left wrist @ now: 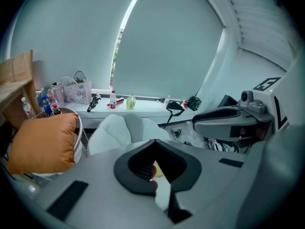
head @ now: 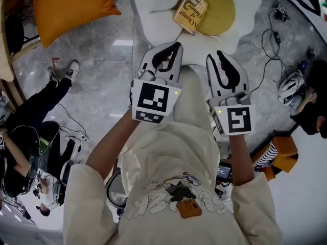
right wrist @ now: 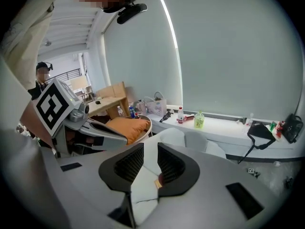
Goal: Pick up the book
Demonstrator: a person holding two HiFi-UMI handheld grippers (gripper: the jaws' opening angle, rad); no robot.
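Observation:
The book (head: 191, 10), yellow with dark print on its cover, lies on a white flower-shaped floor seat (head: 153, 4), leaning against the seat's yellow centre (head: 219, 9). Both grippers hang side by side in front of my chest, short of the seat and pointing toward it. My left gripper (head: 175, 47) (left wrist: 155, 144) is shut with nothing in it; a bit of yellow shows through the hollow behind its tips. My right gripper (head: 220, 55) (right wrist: 150, 150) is open, its ribbed pads (right wrist: 127, 163) apart, with only the white seat visible between them.
An orange cushion (head: 71, 6) (left wrist: 43, 144) rests in a round chair at the left. Cables (head: 271, 40) trail over the grey floor to the right of the seat. One person sits low at the left (head: 30, 131), another at the right edge (head: 311, 101). A windowsill with bottles (right wrist: 198, 119) runs behind.

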